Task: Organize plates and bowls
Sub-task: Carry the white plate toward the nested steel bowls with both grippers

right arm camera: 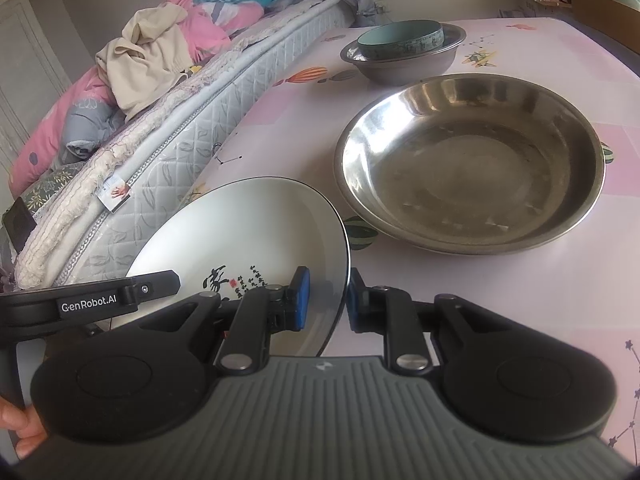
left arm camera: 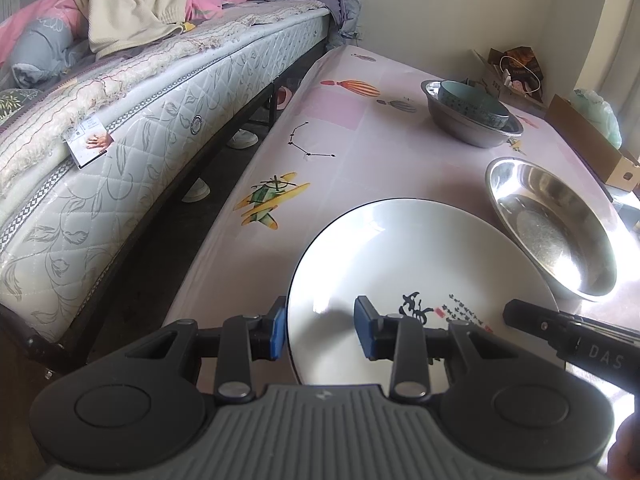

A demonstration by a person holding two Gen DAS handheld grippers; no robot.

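A white plate (left arm camera: 408, 264) with a black rim and black calligraphy is held between both grippers, a little tilted over the pink tablecloth (left arm camera: 360, 152). My left gripper (left arm camera: 322, 330) straddles its left rim, one blue pad outside and one on the inner face, and is shut on it. My right gripper (right arm camera: 328, 300) is shut on the opposite rim of the plate (right arm camera: 248, 232) in the same way. A wide steel plate (right arm camera: 468, 160) lies just beyond to the right. Farther back, a steel bowl (right arm camera: 404, 68) holds a teal bowl (right arm camera: 400, 38).
A bed with a quilted mattress (left arm camera: 160, 128) and piled clothes runs along the table's left edge, with a dark gap between them. A cardboard box (left arm camera: 588, 148) and bags stand at the far right by the wall. A hand (right arm camera: 20, 428) shows at the lower left.
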